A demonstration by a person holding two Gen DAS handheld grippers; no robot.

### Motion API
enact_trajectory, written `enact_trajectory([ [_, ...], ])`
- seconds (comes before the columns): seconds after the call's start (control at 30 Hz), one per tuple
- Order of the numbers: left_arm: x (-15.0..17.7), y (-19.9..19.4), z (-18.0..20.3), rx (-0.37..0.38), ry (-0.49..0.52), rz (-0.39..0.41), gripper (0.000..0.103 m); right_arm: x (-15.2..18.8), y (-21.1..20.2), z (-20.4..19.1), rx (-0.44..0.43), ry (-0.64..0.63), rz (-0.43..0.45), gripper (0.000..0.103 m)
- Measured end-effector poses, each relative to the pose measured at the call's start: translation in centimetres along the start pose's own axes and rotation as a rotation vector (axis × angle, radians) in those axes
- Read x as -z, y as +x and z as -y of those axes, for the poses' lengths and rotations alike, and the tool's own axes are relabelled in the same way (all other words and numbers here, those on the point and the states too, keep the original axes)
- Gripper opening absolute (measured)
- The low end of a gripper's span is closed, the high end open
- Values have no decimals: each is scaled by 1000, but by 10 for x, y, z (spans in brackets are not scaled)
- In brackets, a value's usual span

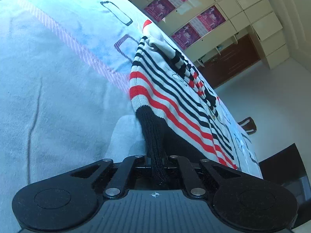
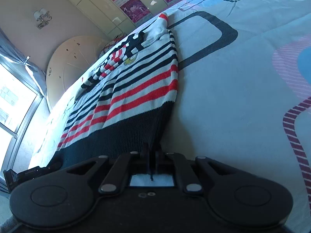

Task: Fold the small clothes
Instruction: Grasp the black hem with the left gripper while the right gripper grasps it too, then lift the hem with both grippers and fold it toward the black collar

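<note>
The striped knit sweater (image 1: 175,97) lies spread on the bed (image 1: 48,97), over a pale sheet printed with dark rounded rectangles and pink hatched bands. Its body is white with navy and red stripes, and a dark ribbed hem runs along the edge nearest both cameras. A sleeve lies folded across the sweater's chest, and a red-tipped cuff (image 2: 162,17) pokes out at the sweater's far end.

The left tool (image 1: 156,160) is held low and nearly level with the bed, pointing along the sweater's length from the hem end. It is clenched on the sweater's hem: a bunched rope of dark ribbing runs straight from the hem corner into the closed jaws, pulled a little up off the sheet.

The right tool (image 2: 151,155) sits in a matching pose at the other hem corner, also low and aimed along the sweater toward its collar end. It too grips the hem; the dark ribbed band narrows into the closed jaws, and a loose thread hangs just behind them.

In the right wrist view, the left tool (image 2: 33,171) shows as a dark body at the far end of the hem, so the hem spans between the two.

Beyond the sweater stand pale cabinets (image 1: 243,15) carrying magenta posters (image 1: 210,18). A bright window (image 2: 11,106) is off to the sweater's left in the right wrist view.
</note>
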State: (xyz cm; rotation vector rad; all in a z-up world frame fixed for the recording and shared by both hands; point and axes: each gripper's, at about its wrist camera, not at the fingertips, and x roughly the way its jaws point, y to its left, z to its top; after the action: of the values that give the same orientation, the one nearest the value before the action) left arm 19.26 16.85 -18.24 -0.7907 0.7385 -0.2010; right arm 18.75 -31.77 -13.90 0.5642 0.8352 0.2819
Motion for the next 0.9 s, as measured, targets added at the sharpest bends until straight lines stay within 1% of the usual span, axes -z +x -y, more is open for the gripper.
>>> enact_trajectory([
  [0.1, -8, -7, 9, 32, -5, 56, 4, -8, -10, -8, -20, -47, 57, 6],
  [0.17, -19, -10, 18, 49, 12, 88, 4, -18, -15, -18, -18, -93, 97, 6],
  [0.23, -36, -10, 31, 71, 40, 117, 4, -34, -17, -32, -16, -154, 138, 6],
  [0.3, -60, -6, 46, 94, 77, 144, 4, -54, -16, -49, -1, -232, 182, 6],
  [0.37, -84, 5, 57, 114, 105, 159, 4, -80, -9, -63, 2, -282, 216, 6],
  [0.47, -128, 32, 75, 130, 130, 170, 4, -124, 8, -79, 28, -309, 251, 6],
  [0.57, -169, 64, 87, 139, 149, 179, 4, -168, 28, -89, 25, -308, 281, 6],
  [0.67, -209, 100, 96, 148, 168, 176, 4, -211, 59, -96, 36, -324, 294, 6],
  [0.77, -247, 139, 100, 149, 182, 161, 4, -246, 93, -97, 44, -326, 294, 6],
  [0.9, -284, 187, 96, 130, 188, 121, 4, -287, 147, -89, 53, -298, 264, 6],
])
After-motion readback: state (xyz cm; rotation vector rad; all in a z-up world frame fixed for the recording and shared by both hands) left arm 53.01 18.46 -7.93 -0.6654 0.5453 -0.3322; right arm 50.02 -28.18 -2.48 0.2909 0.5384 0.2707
